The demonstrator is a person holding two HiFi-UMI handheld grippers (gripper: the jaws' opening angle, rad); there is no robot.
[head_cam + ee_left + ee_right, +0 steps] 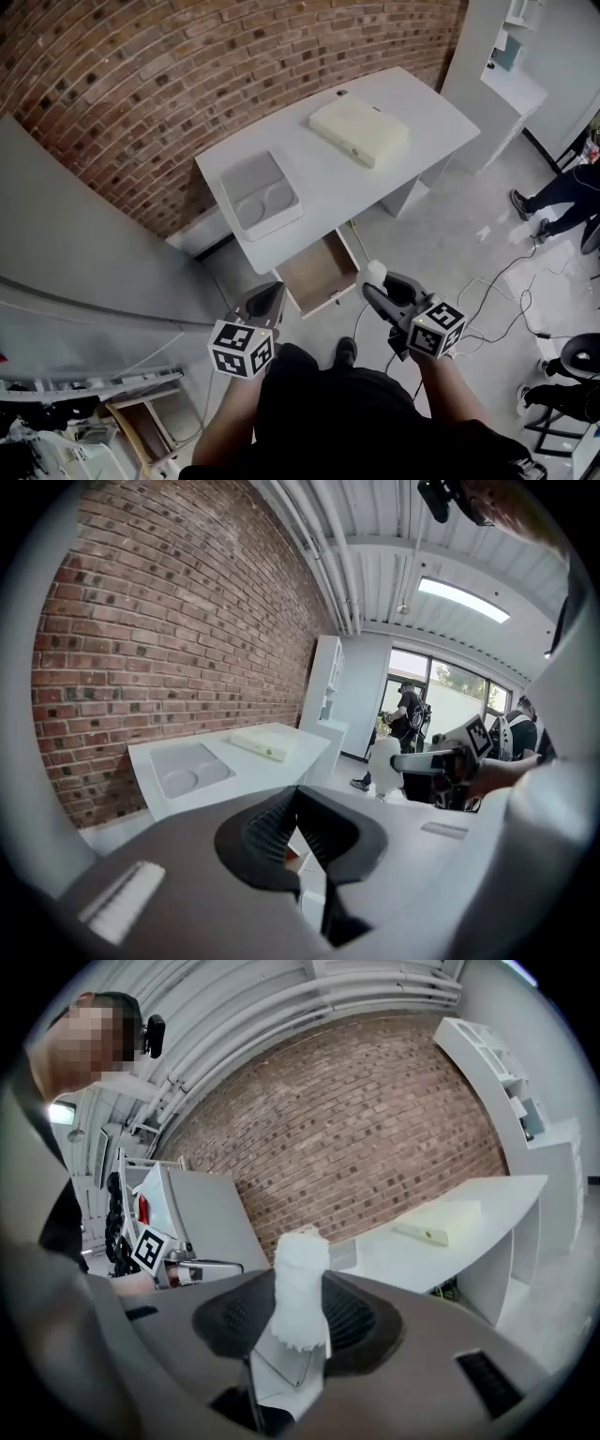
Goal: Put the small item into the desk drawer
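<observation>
Right tool (300, 1314) w/ small white crumpled roll (300, 1260), upright.

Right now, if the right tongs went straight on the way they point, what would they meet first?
Probably the front edge of the white rectangular desk, beside its open wood-lined drawer; depth is unclear. The right tongs grip a small white item.

Small white crumpled item (300, 1288), upright, pinched in R gripper (379, 281), just right of drawer (319, 274); drawer pulled out to near side, wood-lined.
</observation>
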